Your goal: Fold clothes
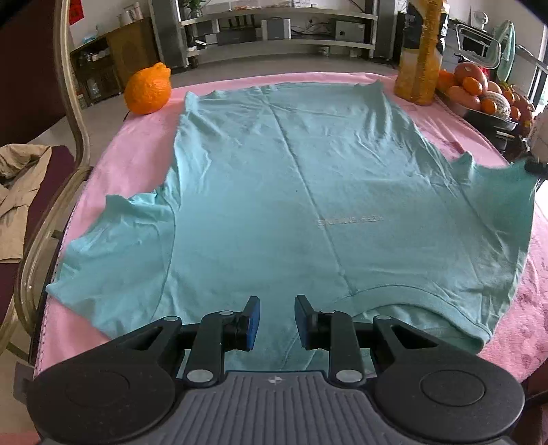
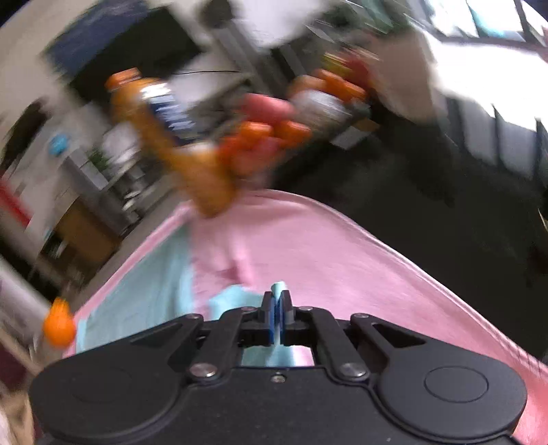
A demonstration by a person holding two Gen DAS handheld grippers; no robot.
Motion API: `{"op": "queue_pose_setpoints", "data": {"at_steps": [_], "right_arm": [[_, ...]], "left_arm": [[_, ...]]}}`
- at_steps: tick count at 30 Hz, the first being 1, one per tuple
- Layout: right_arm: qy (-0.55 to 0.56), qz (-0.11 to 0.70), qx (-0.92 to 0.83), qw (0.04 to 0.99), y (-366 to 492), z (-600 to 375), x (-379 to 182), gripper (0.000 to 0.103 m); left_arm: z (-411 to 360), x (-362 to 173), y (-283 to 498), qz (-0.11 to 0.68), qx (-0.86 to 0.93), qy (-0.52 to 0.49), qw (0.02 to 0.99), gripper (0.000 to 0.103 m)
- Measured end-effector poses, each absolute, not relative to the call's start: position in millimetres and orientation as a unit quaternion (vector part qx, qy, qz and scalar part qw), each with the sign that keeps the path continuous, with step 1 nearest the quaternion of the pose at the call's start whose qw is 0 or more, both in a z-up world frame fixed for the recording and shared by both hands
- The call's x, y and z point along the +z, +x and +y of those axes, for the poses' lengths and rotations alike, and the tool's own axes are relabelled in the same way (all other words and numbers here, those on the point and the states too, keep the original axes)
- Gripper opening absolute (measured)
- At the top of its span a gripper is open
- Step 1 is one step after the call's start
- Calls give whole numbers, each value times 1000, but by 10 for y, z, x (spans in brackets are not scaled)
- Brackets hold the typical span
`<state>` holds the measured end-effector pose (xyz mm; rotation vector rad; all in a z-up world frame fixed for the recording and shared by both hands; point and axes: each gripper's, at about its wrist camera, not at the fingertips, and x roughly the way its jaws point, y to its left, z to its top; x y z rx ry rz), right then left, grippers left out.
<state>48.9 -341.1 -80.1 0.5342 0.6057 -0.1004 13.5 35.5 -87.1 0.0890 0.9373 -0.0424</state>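
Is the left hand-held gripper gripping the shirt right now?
No, the left hand-held gripper is open above the teal T-shirt, with nothing between its blue pads.

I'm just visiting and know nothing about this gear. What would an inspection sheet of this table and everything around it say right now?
Surface: pink cloth covers the table, lightly wrinkled.
Job's things: teal T-shirt spread flat, collar nearest the left camera; its right sleeve is lifted.
Clutter: large orange fruit at the far left corner; tall yellow bottle at the far right; fruit bowl beside it.
Grippers: left gripper open, above the collar area; right gripper shut on teal cloth, its view blurred.
Cables: nothing seen on the table.
Surroundings: chair with beige clothing on the left; shelves behind.
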Motion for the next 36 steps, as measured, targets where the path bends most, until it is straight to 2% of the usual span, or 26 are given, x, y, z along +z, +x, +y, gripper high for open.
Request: {"op": "queue_pose_setpoints", "data": {"at_steps": [4,8,13,16,17,18,21,24,28,33,35,36], "right_arm": [[66,285,42,955,331,-2603,-609,3],[-121,285,130,942,86,-1857,-779,2],[-244,330,200,890,-59,-1457,-1130,4],[-203,353,202,891,3,-1588,-1053,11],[-166,355,195,899,21,-1704,-972,20],[-122,354,184,909,31,-1841,-879,25],[-4,354,124,927,90,-2261,-763,25],[54,390,94,914,192,-2473,-897,13],[132,434,54,890,329,-2755,-1076,13],[16,486,19,874,194,-2584,-1128,11],[-11,488,-13,873,133,-2620,-1106,18],[2,482,-15,876,111,-2660,-1070,17]], "left_arm": [[392,-874,117,449,-11,42,892,26],[425,-880,111,449,-1,38,893,26],[435,-897,124,452,3,37,891,26],[446,-898,126,452,3,37,891,26],[447,-899,129,452,3,35,891,26],[449,-899,131,452,2,33,891,26],[440,-906,139,454,0,32,891,26],[408,-940,141,458,-1,41,888,26],[418,-1000,153,471,2,44,881,26],[501,-1020,159,483,19,37,875,26],[514,-1025,160,484,20,37,874,26],[516,-1022,157,483,19,38,875,26]]}}
